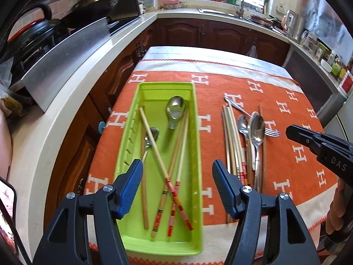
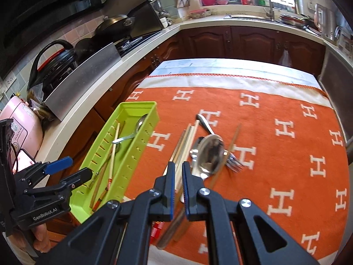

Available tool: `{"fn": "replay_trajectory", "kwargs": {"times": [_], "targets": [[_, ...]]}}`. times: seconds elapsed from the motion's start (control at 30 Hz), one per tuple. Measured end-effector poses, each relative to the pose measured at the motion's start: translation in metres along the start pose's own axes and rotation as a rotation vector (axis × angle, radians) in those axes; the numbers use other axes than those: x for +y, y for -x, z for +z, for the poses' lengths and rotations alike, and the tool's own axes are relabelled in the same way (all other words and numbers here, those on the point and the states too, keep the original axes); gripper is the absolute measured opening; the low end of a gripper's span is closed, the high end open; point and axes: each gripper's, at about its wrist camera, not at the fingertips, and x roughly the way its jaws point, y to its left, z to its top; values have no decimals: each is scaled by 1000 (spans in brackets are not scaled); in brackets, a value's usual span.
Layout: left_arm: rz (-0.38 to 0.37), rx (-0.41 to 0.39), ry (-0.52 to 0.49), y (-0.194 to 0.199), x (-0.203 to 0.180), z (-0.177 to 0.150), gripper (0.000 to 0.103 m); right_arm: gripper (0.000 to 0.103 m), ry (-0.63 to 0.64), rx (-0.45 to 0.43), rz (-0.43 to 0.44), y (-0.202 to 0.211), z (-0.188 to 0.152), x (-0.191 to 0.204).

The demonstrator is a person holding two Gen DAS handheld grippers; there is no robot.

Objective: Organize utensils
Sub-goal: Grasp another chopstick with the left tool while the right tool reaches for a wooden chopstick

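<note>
A lime green tray [image 1: 199,154] [image 2: 141,152] lies on the orange cloth and holds several chopsticks [image 1: 176,154], a big spoon [image 1: 175,110] and a small spoon [image 1: 152,134]. My left gripper [image 1: 176,172] is open and empty above the tray's near half. To the tray's right lies a pile of chopsticks [image 1: 231,137] [image 2: 185,141], spoons [image 1: 257,132] [image 2: 209,154] and a fork [image 1: 272,132] [image 2: 235,161]. My right gripper [image 2: 178,172] hovers over the pile's chopsticks with its jaws narrowly apart; whether it grips one I cannot tell.
The table [image 1: 297,165] carries an orange cloth with white H marks. A countertop [image 1: 66,101] with a stove, pans and a steel splash guard runs along the left. A sink [image 1: 231,13] and cabinets stand at the back.
</note>
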Motion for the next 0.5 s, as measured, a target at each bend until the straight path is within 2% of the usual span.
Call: {"fn": "replay_trajectory", "kwargs": {"times": [0.2, 0.43, 0.5], "targets": [[-24, 3, -43, 1, -25, 1, 64, 8, -43, -9, -4, 8, -6, -22], [-120, 33, -44, -8, -39, 11, 63, 8, -79, -18, -13, 12, -9, -43], [-144, 46, -50, -15, -44, 15, 54, 8, -89, -18, -11, 12, -9, -49]]}}
